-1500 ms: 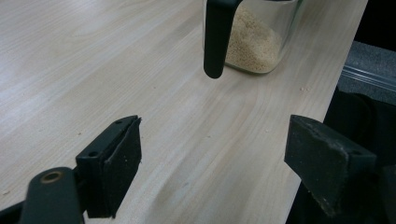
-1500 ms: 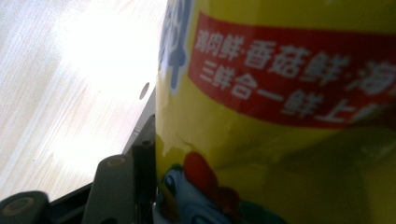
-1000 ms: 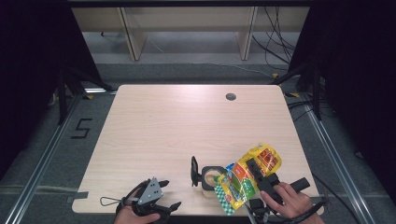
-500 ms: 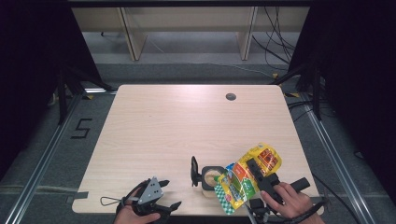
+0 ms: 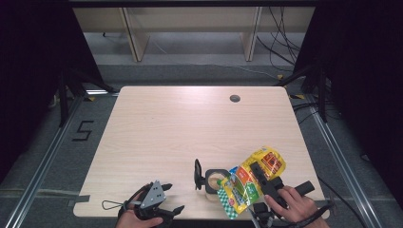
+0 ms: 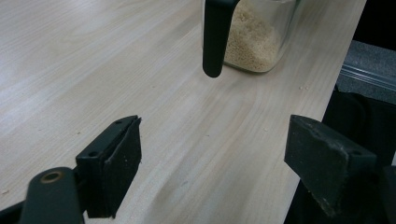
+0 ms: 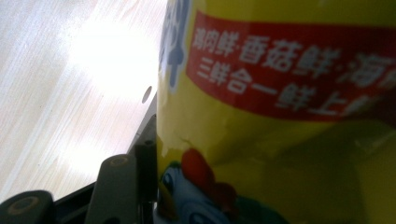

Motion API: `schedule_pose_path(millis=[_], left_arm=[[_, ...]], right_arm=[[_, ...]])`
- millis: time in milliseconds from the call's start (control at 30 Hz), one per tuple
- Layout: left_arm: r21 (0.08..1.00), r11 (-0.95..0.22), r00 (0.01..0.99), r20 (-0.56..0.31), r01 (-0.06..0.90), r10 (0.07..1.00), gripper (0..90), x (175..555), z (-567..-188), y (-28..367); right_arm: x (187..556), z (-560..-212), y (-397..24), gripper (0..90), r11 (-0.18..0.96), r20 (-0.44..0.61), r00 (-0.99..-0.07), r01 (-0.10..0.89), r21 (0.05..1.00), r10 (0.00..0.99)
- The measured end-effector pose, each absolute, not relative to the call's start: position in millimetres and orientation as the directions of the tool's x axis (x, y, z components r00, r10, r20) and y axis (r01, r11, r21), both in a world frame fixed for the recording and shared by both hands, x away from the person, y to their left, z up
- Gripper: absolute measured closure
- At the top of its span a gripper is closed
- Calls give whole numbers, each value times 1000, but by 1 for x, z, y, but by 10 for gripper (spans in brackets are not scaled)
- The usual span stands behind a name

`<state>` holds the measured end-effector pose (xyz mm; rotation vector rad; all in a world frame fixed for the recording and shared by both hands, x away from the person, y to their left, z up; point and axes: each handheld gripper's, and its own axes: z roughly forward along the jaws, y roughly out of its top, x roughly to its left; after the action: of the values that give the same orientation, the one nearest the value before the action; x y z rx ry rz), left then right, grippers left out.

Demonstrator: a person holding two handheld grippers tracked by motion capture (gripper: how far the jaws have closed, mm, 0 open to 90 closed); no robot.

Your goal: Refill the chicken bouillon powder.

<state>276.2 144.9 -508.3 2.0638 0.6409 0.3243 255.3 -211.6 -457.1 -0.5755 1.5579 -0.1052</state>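
The right claw [image 5: 259,178] is clamped on the bag [image 5: 249,180], its jaws partly closed with the pouch between them; in the right gripper view the left jaw lies flat against the yellow foil of the bag [image 7: 280,116], which shows a red band of white characters. The right hand [image 5: 297,206] holds this claw at the desk's near right corner. The bag is lifted and tilted: its long axis runs from upper right to lower left in the high view, the yellow end up and away towards the right edge, the green checked end down and pointing at the cup [image 5: 214,179].

The cup stands just left of the bag's low end, near the front edge, its black handle [image 5: 197,174] sticking out to the left. In the left gripper view the clear cup [image 6: 259,37] holds pale grains.

The left claw [image 5: 168,197] stands wide open with nothing between its jaws, resting low at the near edge of the desk [image 5: 166,128], apart from the cup.
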Motion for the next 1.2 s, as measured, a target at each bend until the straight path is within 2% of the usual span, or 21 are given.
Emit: schedule_pose_path(millis=[100,267,300,633,700,967,1100,1133,1200], left_arm=[[823,-471,834,-7,319,552,181,276,-507,146],[838,-441,825,-20,322,565,182,275,-508,144],[817,-483,835,2,315,550,182,276,-506,147],[837,-446,830,-17,317,557,182,276,-508,145],[822,-471,833,-6,319,553,182,276,-507,146],[825,-465,833,-13,321,553,181,275,-507,146],[835,-450,829,-13,316,559,182,277,-508,145],[813,-492,837,11,310,547,181,277,-506,147],[826,-463,831,-11,320,555,182,275,-507,145]], right_arm=[[255,-457,-211,468,865,-908,37,-293,-408,-416],[255,-457,-211,468,865,-909,36,-293,-408,-416],[255,-457,-211,468,864,-908,36,-293,-408,-417],[254,-457,-210,469,866,-911,34,-298,-402,-412],[256,-455,-209,469,849,-897,44,-306,-431,-440],[259,-454,-216,470,878,-918,23,-283,-385,-395],[259,-455,-216,470,878,-917,20,-281,-388,-398],[259,-455,-216,471,877,-917,19,-284,-387,-399],[258,-456,-215,471,875,-914,13,-284,-392,-406]])
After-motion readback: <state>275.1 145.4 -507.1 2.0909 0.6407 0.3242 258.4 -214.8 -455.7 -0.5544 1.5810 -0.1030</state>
